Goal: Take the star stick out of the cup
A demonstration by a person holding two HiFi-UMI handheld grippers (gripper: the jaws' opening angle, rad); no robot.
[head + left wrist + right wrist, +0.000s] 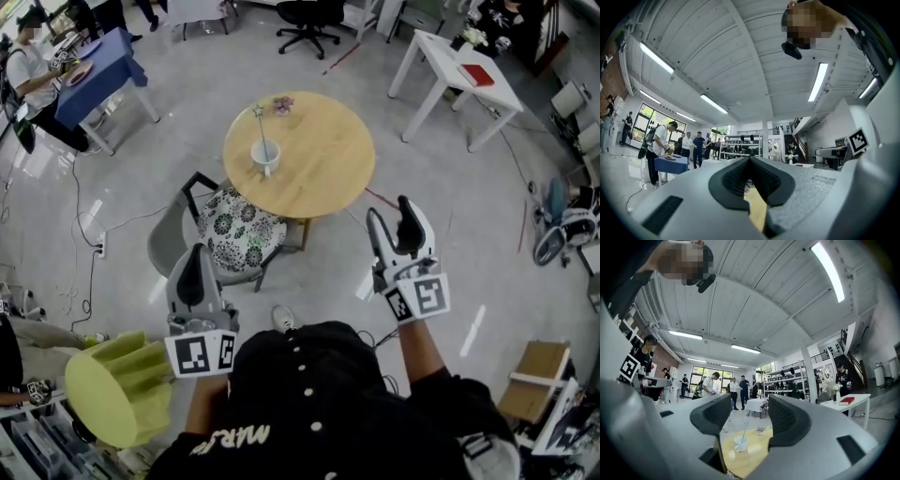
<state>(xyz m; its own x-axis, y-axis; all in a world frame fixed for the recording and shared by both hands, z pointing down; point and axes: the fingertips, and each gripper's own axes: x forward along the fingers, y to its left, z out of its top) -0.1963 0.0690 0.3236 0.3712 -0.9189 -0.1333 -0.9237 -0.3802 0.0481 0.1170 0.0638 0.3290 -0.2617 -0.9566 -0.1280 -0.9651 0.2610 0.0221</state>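
An open workshop-like office hall is shown: a polished grey floor (pixel 469 234), white tables (pixel 436 56) and an office chair (pixel 309 14) are seen, strip lights (pixel 818 82) are hung overhead, shelving (pixel 740 143) is lined up, and people (pixel 658 140) are gathered at a blue table (pixel 670 164).

The left gripper (pixel 195 255) points forward, its black-padded jaws closed tip to tip with nothing between them. The right gripper (pixel 391 214) is held further forward than the left, its jaws parted and empty. A marker cube (pixel 202 353) sits at the rear of each gripper. Behind the right one, the right forearm (pixel 424 349) runs straight back. The left forearm (pixel 200 405) seems bent inward, though it is mostly hidden.
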